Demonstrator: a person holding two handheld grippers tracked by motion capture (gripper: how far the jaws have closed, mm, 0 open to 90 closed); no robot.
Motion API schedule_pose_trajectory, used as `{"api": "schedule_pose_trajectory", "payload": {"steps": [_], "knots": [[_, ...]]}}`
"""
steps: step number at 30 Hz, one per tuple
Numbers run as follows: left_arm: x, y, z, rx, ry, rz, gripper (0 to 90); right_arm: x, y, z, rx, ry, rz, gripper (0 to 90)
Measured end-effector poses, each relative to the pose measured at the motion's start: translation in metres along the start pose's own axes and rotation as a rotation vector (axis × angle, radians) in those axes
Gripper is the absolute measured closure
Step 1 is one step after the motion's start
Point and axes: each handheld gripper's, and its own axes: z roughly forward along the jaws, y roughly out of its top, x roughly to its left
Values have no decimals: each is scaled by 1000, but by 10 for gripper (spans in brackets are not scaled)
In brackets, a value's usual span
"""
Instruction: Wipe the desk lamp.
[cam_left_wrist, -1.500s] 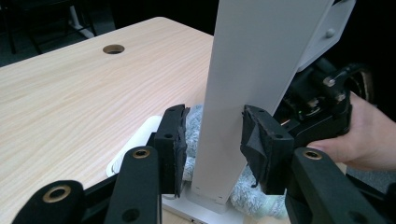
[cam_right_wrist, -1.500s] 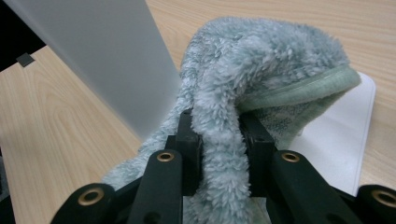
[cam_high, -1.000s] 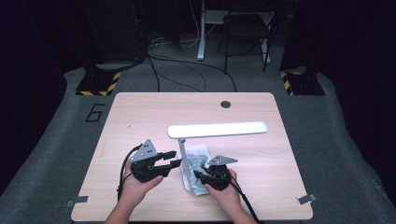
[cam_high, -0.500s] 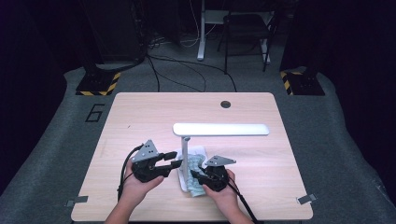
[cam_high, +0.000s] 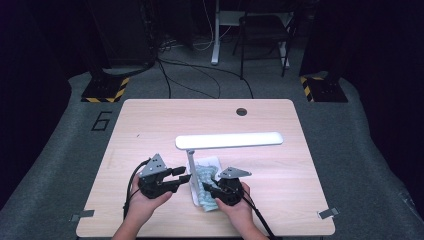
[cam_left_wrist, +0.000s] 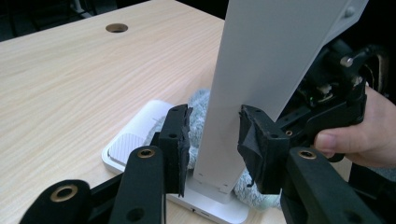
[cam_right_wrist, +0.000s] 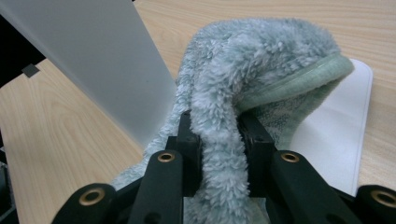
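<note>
Your tightest spot is the lamp's post (cam_high: 190, 162): it stands right between the two grippers, with the head (cam_high: 229, 140) hanging over the base (cam_high: 212, 162) like a low roof. The cloth (cam_high: 206, 187) piles up on the base too. The far half of the table (cam_high: 150, 120) and the right side are wide open to pass.

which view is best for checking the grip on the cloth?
Right gripper view: the right gripper pinches a fold of the cloth close up. The high view shows the cloth small on the lamp base; the left gripper view shows a corner.
</note>
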Motion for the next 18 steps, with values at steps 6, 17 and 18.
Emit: {"api": "schedule_pose_trajectory", "payload": {"steps": [6,17,18], "knots": [[-1,-8,2,22,-23,-7,638,0,1,-1,-4,5,-10,731],[-1,-21,9,40,-24,-13,644,6,11,-9,-25,38,7,736],[-2,-22,10,48,-29,-22,644,6,12,-10,-30,32,5,738]]}}
